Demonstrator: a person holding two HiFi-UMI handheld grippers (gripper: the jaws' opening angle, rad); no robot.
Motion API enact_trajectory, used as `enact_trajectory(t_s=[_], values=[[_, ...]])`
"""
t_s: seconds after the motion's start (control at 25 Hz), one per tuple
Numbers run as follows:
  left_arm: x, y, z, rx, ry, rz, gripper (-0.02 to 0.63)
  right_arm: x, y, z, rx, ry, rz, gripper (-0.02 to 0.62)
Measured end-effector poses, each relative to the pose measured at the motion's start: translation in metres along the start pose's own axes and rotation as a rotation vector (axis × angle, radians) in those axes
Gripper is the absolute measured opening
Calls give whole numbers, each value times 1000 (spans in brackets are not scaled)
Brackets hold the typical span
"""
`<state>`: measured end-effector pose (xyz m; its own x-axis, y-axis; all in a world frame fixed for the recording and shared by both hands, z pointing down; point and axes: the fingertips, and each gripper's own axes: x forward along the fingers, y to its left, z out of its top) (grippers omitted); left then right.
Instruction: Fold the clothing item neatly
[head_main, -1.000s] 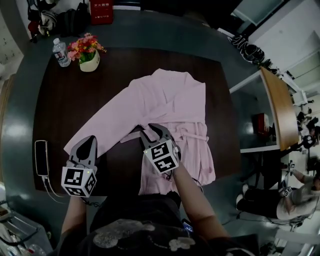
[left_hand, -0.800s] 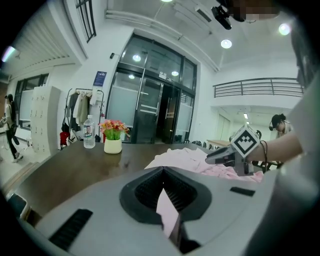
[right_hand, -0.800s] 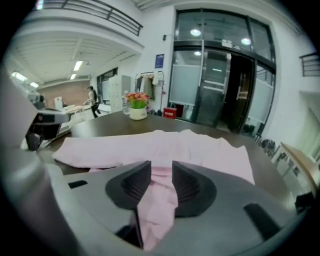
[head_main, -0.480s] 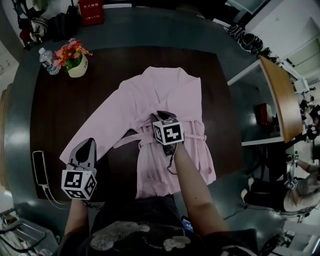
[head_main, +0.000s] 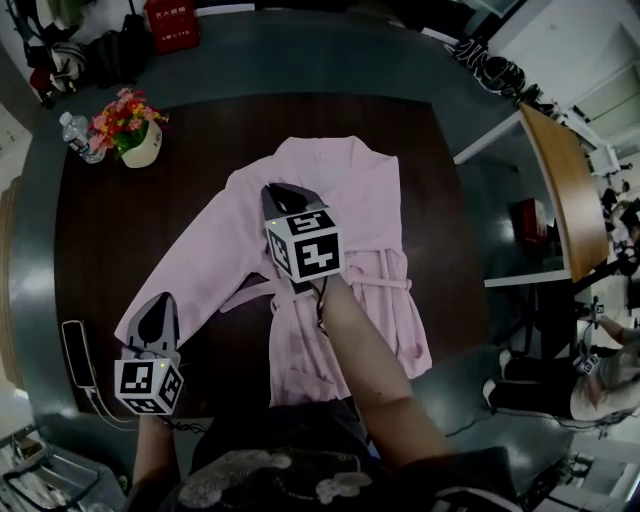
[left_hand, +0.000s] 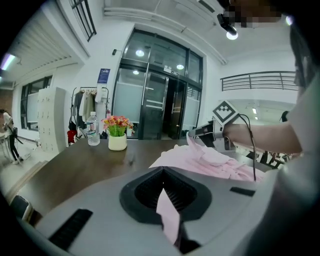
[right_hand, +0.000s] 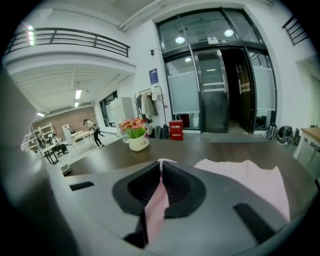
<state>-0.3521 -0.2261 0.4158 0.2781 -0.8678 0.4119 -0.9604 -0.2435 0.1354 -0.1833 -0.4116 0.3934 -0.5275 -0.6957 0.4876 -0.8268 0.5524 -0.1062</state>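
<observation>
A pink robe lies spread on the dark brown table, one long sleeve running toward the near left corner. At the sleeve's end, my left gripper is shut on its cuff; the left gripper view shows pink cloth pinched in the jaws. My right gripper hovers over the robe's left chest. Its jaws have just been closing and now pinch a strip of pink cloth. The robe's belt trails below the sleeve.
A pot of flowers and a water bottle stand at the table's far left corner. A phone on a cable lies at the near left edge. A red box sits on the floor beyond. A wooden desk is at the right.
My right gripper has shut on pink cloth, rolled, and moved up and away over the robe toward the collar. The left gripper has stayed at the sleeve end, still shut.
</observation>
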Motion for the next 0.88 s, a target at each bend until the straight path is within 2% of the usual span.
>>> enact_trajectory(t_s=[0.08, 0.2, 0.24, 0.32, 0.4, 0.64, 0.8, 0.84, 0.88], values=[[-3, 3, -3, -10, 7, 14, 9, 18, 19, 9, -57, 5, 41, 8], [-5, 5, -8, -19, 19, 25, 9, 44, 51, -4, -147, 45, 139, 11], [-6, 5, -9, -19, 19, 27, 9, 50, 61, -11, -164, 62, 177, 23], [-7, 5, -9, -23, 17, 32, 9, 56, 78, -27, -189, 105, 231, 100], [-10, 6, -8, -24, 11, 37, 9, 52, 90, -38, -197, 132, 258, 103], [-17, 6, -1, -27, -21, 31, 9, 6, 108, -51, -141, 104, 262, 103], [-18, -3, -4, -27, -41, -13, 9, -40, 117, -56, -107, 46, 239, 99], [-17, -8, -6, -29, -40, -31, 9, -54, 117, -58, -97, 31, 225, 75], [-16, -13, -8, -32, -37, -52, 9, -67, 116, -60, -91, 19, 207, 23]])
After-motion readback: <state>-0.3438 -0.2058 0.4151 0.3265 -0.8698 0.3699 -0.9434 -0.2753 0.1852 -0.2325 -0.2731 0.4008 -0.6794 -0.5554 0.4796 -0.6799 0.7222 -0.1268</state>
